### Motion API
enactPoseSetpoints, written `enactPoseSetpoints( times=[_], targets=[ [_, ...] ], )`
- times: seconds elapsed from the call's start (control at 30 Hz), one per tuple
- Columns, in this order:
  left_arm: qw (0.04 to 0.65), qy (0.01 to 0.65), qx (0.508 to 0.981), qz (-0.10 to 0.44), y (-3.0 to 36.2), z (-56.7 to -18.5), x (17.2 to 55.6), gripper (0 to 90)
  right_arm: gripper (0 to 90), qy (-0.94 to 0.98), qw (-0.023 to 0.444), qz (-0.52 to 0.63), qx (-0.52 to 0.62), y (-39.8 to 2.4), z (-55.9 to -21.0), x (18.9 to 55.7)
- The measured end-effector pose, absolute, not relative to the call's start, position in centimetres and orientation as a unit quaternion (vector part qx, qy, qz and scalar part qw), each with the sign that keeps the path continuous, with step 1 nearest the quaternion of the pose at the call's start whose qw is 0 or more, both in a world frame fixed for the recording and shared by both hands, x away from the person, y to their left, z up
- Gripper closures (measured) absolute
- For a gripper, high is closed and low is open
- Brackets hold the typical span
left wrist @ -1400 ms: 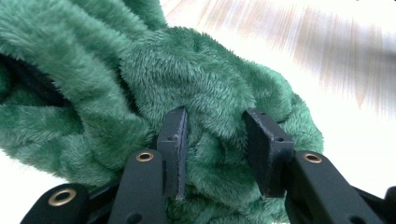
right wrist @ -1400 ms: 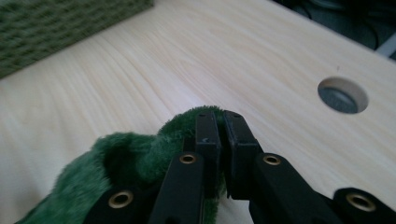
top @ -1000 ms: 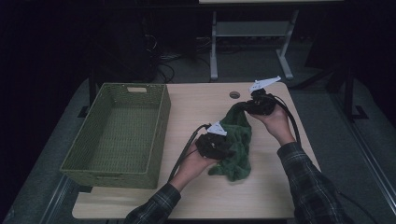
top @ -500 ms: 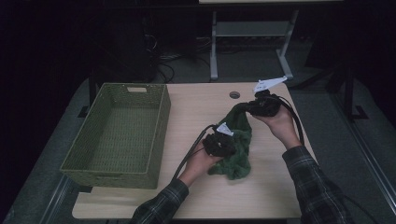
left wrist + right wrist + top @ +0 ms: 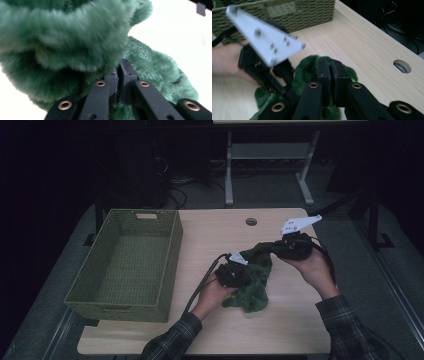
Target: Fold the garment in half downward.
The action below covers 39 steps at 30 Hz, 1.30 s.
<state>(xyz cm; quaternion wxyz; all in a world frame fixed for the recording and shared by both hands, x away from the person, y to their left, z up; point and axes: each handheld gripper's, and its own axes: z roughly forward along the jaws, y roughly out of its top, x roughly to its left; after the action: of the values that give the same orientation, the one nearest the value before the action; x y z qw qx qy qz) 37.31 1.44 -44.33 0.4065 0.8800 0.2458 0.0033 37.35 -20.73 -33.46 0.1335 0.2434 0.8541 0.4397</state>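
Pinching opposite ends of the fuzzy dark-green cloth [image 5: 252,280], the left gripper [image 5: 241,269], jaws just closed, and right gripper [image 5: 265,248] both clamp it tightly.

Looks like a lab or recording room, dim: pale wood surface [image 5: 220,230] with a round cable hole [image 5: 251,221], loose cables [image 5: 185,195] on grey carpet floor behind, metal legs of another desk or stand [image 5: 229,175] at back, dark equipment cases [image 5: 135,175], green woven basket [image 5: 125,265] set out on the surface
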Motion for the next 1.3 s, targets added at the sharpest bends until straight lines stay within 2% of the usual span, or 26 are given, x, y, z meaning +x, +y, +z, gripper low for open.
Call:
enactPoseSetpoints(
  times=[0.2,0.3,0.37,0.47,0.83,1.07,1.3],
  targets=[
    [0.412,0.233,0.881,0.027,3.0,-42.3,36.0,72.8,86.5,0.858,0.155,0.434,0.228,-20.0,-33.8,34.6],
    [0.418,0.236,0.877,0.038,4.2,-41.4,35.5,72.9,86.5,0.857,0.153,0.440,0.220,-19.7,-34.1,33.6],
    [0.428,0.241,0.871,0.034,5.0,-40.9,34.9,76.9,86.5,0.860,0.156,0.439,0.209,-19.5,-34.3,33.1],
    [0.425,0.237,0.873,0.026,5.7,-40.9,33.7,81.1,86.5,0.857,0.143,0.449,0.209,-19.5,-34.7,32.3],
    [0.403,0.262,0.876,0.033,8.1,-41.7,32.7,81.1,86.4,0.865,0.086,0.455,0.194,-18.8,-37.2,28.8],
    [0.416,0.268,0.867,0.048,8.6,-40.6,32.8,81.1,86.4,0.880,0.030,0.434,0.192,-17.3,-41.2,26.9],
    [0.438,0.258,0.859,0.055,8.3,-38.7,32.6,75.8,86.3,0.893,0.000,0.408,0.193,-16.6,-43.7,26.2]
  ],
)
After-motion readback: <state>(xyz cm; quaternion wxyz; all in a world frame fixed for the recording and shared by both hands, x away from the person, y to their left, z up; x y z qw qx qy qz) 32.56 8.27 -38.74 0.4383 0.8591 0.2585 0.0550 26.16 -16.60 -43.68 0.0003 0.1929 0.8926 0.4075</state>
